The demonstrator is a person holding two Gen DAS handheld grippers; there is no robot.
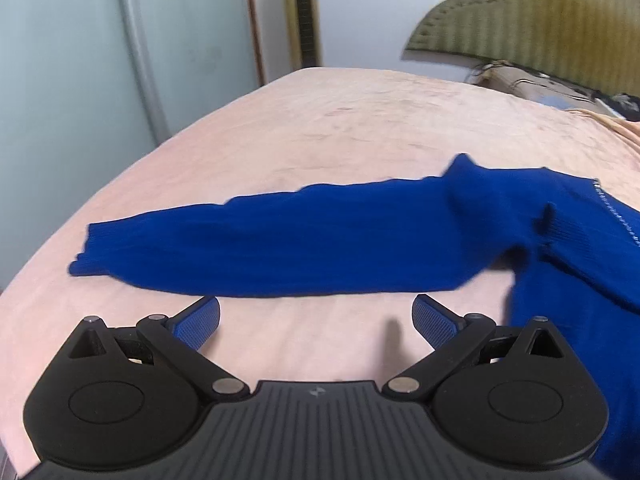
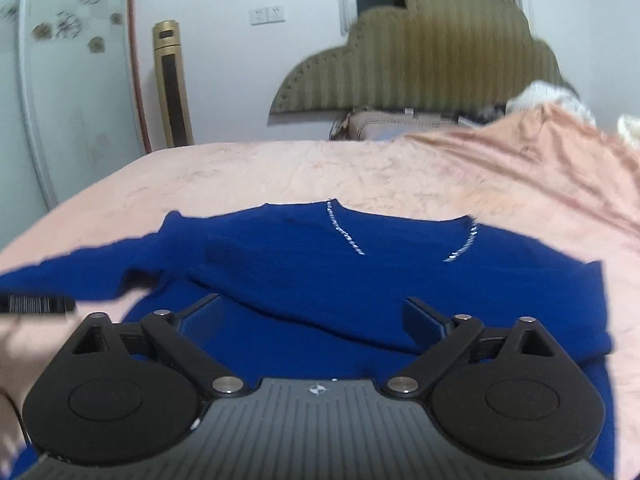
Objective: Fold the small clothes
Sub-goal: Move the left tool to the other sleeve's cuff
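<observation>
Two pairs of black tongs sit nearest the cameras, both with their blue-padded fingers spread wide and pinching nothing. The left tongs (image 1: 316, 322) hover over bare pink bedding, just short of the long sleeve (image 1: 280, 248) of a royal-blue knitted sweater (image 2: 360, 276) that stretches across their path from left to right. The right tongs (image 2: 312, 320) hang above the sweater's body, which lies flat on the pink plush bed cover (image 2: 280, 168) with its V-neckline, trimmed in a sparkling silver edging (image 2: 344, 236), pointing away from the camera. A small folded patch of blue fabric (image 2: 220, 250) rests near the left shoulder. At the left edge of the right wrist view, a dark ribbed part (image 2: 38, 304) of the other tool pokes in beside the sleeve.

Farther back, the cover bunches into rumpled folds toward the right. Beyond it, patterned pillows (image 2: 400, 124) lean against an olive-green scalloped, tufted headboard (image 2: 420, 60). A tall gold tower fan (image 2: 172, 84) stands against the white wall to the left, beside a pale frosted-glass wardrobe door (image 2: 72, 80) with flower decals, and a white wall socket (image 2: 268, 14) sits higher up.
</observation>
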